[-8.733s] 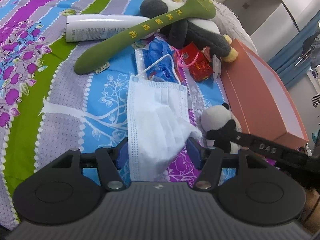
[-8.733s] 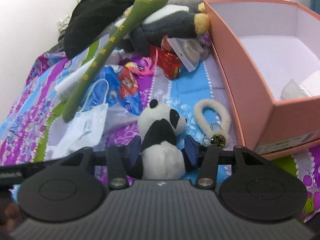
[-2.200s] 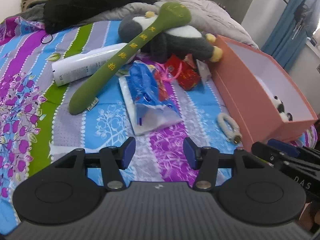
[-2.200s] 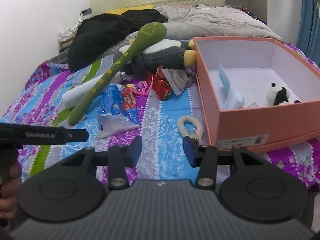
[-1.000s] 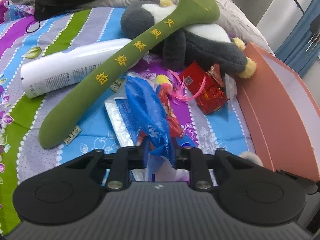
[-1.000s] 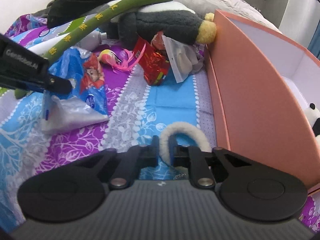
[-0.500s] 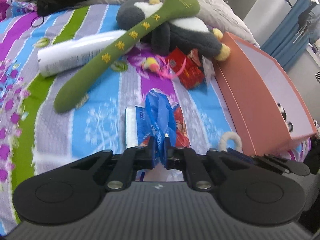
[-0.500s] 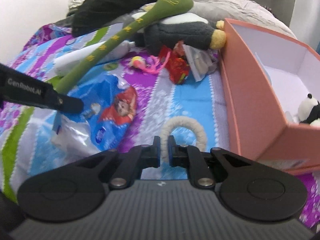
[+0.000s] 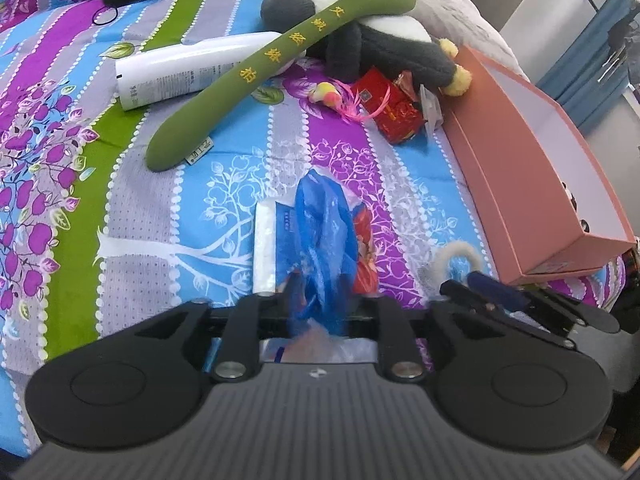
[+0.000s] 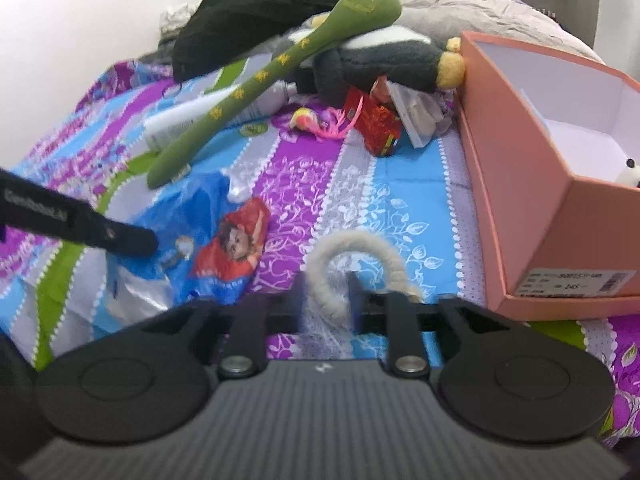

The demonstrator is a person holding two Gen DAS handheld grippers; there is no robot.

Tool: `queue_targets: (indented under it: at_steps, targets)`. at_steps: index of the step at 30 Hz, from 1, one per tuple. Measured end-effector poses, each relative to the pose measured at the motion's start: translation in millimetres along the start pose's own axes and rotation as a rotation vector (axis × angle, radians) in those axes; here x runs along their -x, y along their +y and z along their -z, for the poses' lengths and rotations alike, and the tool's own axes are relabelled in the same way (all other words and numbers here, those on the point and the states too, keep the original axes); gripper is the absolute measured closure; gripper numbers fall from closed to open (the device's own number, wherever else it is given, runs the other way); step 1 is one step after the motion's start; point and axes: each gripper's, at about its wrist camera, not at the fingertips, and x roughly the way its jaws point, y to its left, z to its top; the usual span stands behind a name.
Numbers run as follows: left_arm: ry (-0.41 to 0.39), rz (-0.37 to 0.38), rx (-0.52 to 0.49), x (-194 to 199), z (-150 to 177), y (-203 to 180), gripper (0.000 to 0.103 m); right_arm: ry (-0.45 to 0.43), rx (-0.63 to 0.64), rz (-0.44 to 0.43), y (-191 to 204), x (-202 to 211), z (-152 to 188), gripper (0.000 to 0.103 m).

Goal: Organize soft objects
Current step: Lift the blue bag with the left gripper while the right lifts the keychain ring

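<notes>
In the left wrist view, a crumpled blue plastic bag (image 9: pixel 320 232) lies on the patterned bedspread, and its near end rises between the fingers of my left gripper (image 9: pixel 323 304). The jaws are opening and the pads stand clear of the bag. In the right wrist view, a white fluffy loop (image 10: pixel 352 244) rests on the bed with one strand between the fingers of my right gripper (image 10: pixel 326 300). Those jaws are also opening, off the strand. The blue bag (image 10: pixel 192 232) lies left of the loop, under a black finger of the left gripper (image 10: pixel 120 236).
A pink open box (image 10: pixel 516 184) stands at the right with a small panda (image 10: pixel 630 172) inside. Farther back lie a long green plush stick (image 9: pixel 280 52), a grey penguin plush (image 9: pixel 384 48), a white tube (image 9: pixel 188 68), a red packet (image 9: pixel 394 110) and dark clothing (image 10: pixel 256 12).
Half a second ago both grippers were pinched shut, the left on the blue bag and the right on the white loop. Now both pairs of jaws have spread and the items sit loose between them.
</notes>
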Motion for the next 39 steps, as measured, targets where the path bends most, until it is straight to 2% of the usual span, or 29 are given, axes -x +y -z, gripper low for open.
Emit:
queue_targets:
  at_steps: [1,2,6,11,16,17,20,23,25,28,30,31,34,35,36,39]
  targets:
    - [-0.002,0.001,0.007,0.2,-0.2,0.2,0.049,-0.011,-0.009,-0.001,-2.0,2.5,0.8,0.048]
    - [-0.012,0.000,0.008,1.6,0.2,-0.3,0.049,-0.024,-0.019,-0.006,-4.4,4.8,1.9,0.043]
    - [-0.018,-0.032,-0.047,2.4,0.4,-9.1,0.049,-0.030,-0.038,0.005,-11.8,3.9,2.9,0.043]
    - [-0.019,-0.020,-0.039,-0.4,-1.2,-10.5,0.049,-0.025,-0.037,-0.012,-15.9,-0.2,3.6,0.043]
    - [-0.016,-0.039,-0.063,-4.1,-0.1,-14.8,0.049,-0.073,0.040,0.025,-11.4,2.3,-0.7,0.043]
    - [-0.015,-0.043,-0.067,-5.2,0.7,-14.9,0.049,-0.069,0.048,0.022,-11.8,0.4,-1.7,0.043]
    - [-0.007,-0.052,-0.067,-10.2,3.3,-14.6,0.049,-0.034,0.076,0.037,-12.4,-10.8,-0.3,0.028]
    - [0.014,-0.059,-0.067,-18.2,6.4,-14.5,0.049,0.029,0.053,-0.006,-17.7,-23.6,5.2,0.026]
    - [0.027,-0.071,-0.074,-24.6,7.1,-15.6,0.049,0.030,0.051,0.015,-19.1,-25.7,7.0,0.027]
    - [0.031,-0.098,-0.084,-32.7,7.0,-17.3,0.049,0.040,0.026,0.025,-25.6,-26.6,6.4,0.042]
    - [0.044,-0.098,-0.077,-38.7,6.6,-17.7,0.050,0.045,0.024,0.051,-29.4,-25.8,6.7,0.063]
    - [0.051,-0.100,-0.078,-41.5,6.5,-18.4,0.053,0.044,0.019,0.063,-31.5,-24.6,6.7,0.067]
    - [0.050,-0.111,-0.095,-45.5,5.2,-22.1,0.068,0.037,-0.001,0.062,-36.5,-21.1,5.4,0.075]
    - [0.049,-0.121,-0.103,-46.1,4.3,-23.4,0.077,0.034,0.001,0.065,-36.5,-19.5,5.2,0.078]
    - [0.049,-0.125,-0.106,-46.5,2.8,-24.5,0.086,0.030,0.003,0.065,-35.5,-17.9,4.8,0.094]
    - [0.033,-0.120,-0.115,-40.9,-1.2,-28.4,0.093,0.020,0.009,0.072,-32.6,-13.9,2.7,0.095]
